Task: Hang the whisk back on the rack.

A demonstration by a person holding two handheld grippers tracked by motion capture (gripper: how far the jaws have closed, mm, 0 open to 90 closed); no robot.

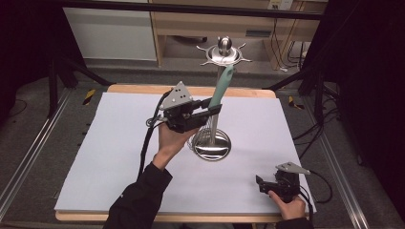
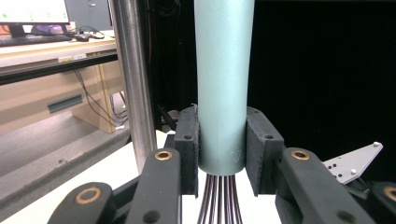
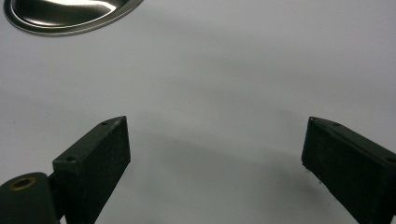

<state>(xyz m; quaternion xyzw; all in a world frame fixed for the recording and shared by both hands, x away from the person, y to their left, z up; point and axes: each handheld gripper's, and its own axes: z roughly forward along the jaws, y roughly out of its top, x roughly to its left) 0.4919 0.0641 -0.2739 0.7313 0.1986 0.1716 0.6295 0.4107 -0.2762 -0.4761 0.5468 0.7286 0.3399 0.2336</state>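
Counting it up: two black two-jaw grippers, one whisk, one stand, one table.

The left gripper (image 1: 212,106) sits just left of centre in the high view, and it's clamped tight on the whisk with the pale teal plastic handle (image 1: 222,85). In the left gripper view both pads (image 2: 187,149) press flat against the bottom end of that handle (image 2: 223,84), right where the dark wires (image 2: 219,200) fan out below. The whisk stands nearly upright, leaning a bit, its top end up near the hook ring of the stand.

That's the shiny steel utensil stand (image 1: 220,71): a single pole with a spiky ring of hooks and a ball knob on top, and a round dished base (image 1: 211,145) in the middle of the white tabletop (image 1: 119,143). The whisk wires hang right beside the pole, above the base; can't tell if they touch it.

The right gripper (image 1: 261,183) is low at the bottom right of the frame, jaws spread wide with nothing between them, just bare white table in its own view and the edge of the base (image 3: 70,18) in the upper left corner.
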